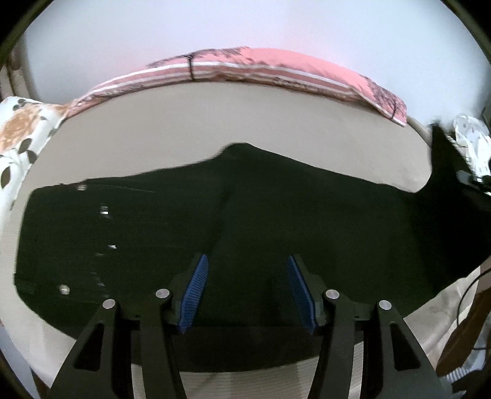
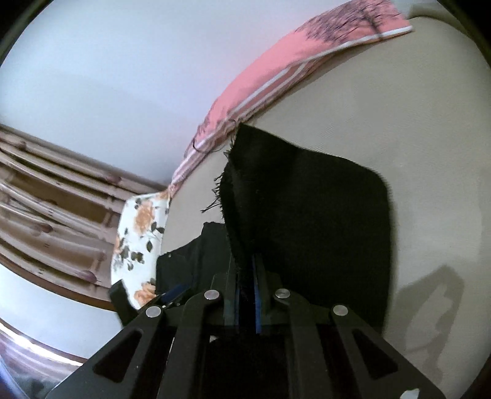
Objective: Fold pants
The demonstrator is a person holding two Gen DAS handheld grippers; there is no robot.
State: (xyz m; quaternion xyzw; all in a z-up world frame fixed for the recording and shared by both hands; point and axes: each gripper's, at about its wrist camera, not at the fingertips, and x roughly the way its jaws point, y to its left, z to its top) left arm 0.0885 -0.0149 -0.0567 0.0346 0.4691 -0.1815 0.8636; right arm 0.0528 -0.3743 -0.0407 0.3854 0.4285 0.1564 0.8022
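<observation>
Pink striped pillow (image 1: 276, 66) along far bed edge; floral pillow (image 1: 21, 129) left; beige sheet (image 1: 184, 122)

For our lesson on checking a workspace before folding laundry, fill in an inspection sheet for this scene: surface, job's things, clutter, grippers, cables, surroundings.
Surface: beige bed sheet, smooth.
Job's things: black pants spread flat across it; one frayed leg end lifted.
Clutter: pink striped pillow at the far edge; floral pillow beside it.
Grippers: left gripper open above the pants, nothing between its pads; right gripper shut on the leg end.
Cables: dark cable off the bed's edge.
Surroundings: plain pale wall; curtain.
</observation>
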